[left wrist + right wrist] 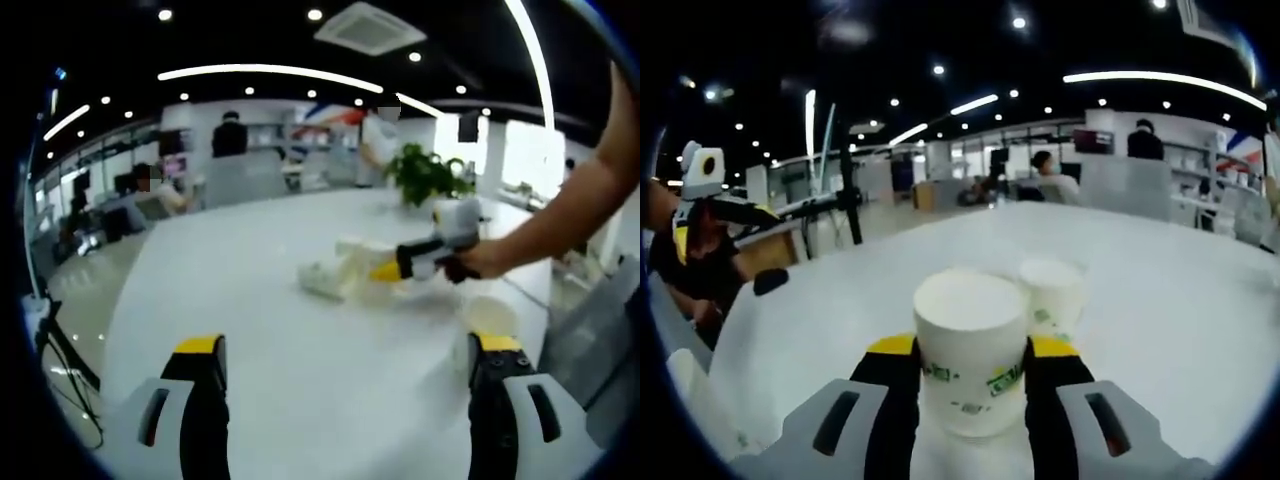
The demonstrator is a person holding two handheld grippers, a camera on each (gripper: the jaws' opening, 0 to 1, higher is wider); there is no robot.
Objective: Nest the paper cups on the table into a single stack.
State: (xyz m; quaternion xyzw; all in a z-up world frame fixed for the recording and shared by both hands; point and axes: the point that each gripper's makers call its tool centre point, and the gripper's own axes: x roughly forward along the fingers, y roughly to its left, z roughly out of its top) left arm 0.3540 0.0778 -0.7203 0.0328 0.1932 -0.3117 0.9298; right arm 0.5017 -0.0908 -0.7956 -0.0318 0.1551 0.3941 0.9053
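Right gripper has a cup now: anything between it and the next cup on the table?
Nothing visible. The right gripper is shut on a paper cup, bottom up; the second cup stands just beyond it on the white table, with no object between them.

Black, yellow-tipped claw (345, 365) jaws in grey housings

The cup (971, 365) hides the tongs' (971, 360) inner faces and part of the second cup (1055, 293); far cups (345, 270) are blurred.
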